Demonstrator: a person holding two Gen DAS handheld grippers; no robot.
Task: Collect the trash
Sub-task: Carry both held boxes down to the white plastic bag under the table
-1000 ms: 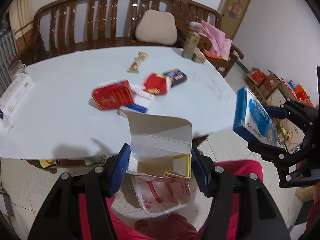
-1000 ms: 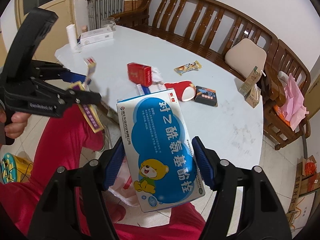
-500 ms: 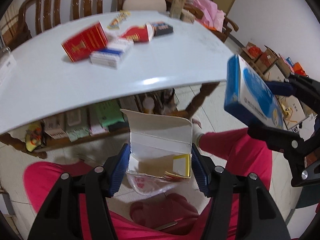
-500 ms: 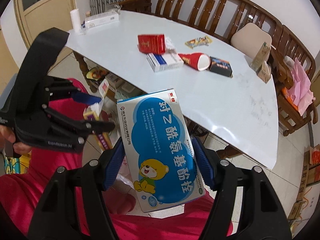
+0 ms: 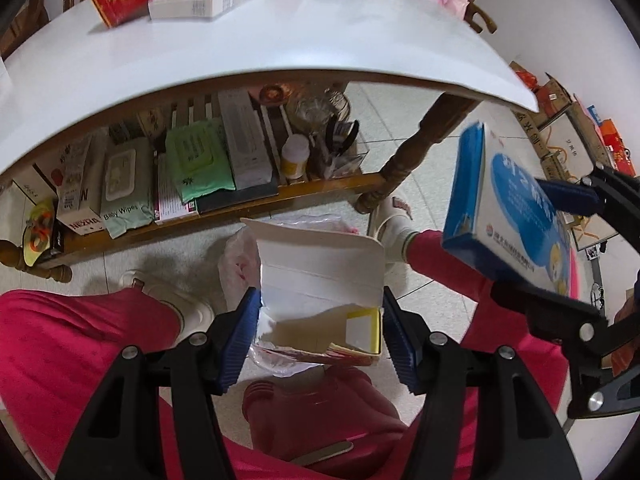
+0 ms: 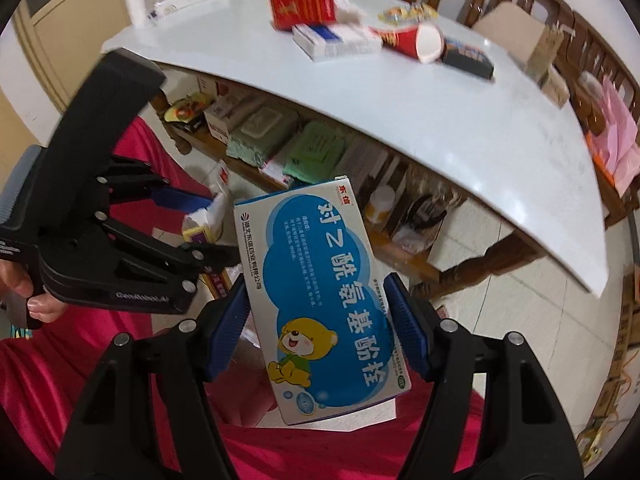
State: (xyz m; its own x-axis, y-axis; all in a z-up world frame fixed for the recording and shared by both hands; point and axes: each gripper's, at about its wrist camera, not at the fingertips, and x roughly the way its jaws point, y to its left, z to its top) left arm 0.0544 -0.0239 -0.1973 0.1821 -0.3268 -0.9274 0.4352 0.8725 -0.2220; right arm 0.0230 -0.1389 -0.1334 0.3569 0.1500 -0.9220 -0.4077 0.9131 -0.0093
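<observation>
Below the white tabletop (image 5: 280,48) edge: opened white carton (image 5: 320,296), flap raised, clamped in left gripper (image 5: 318,336); blue medicine box (image 6: 320,296), cartoon bear, clamped in right gripper (image 6: 320,332). Tiled floor (image 5: 408,128).

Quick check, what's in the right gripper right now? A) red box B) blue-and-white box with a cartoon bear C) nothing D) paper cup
B: in the right wrist view the right gripper has its blue pads pressed on both sides of the blue-and-white box with the bear on its front.
</observation>
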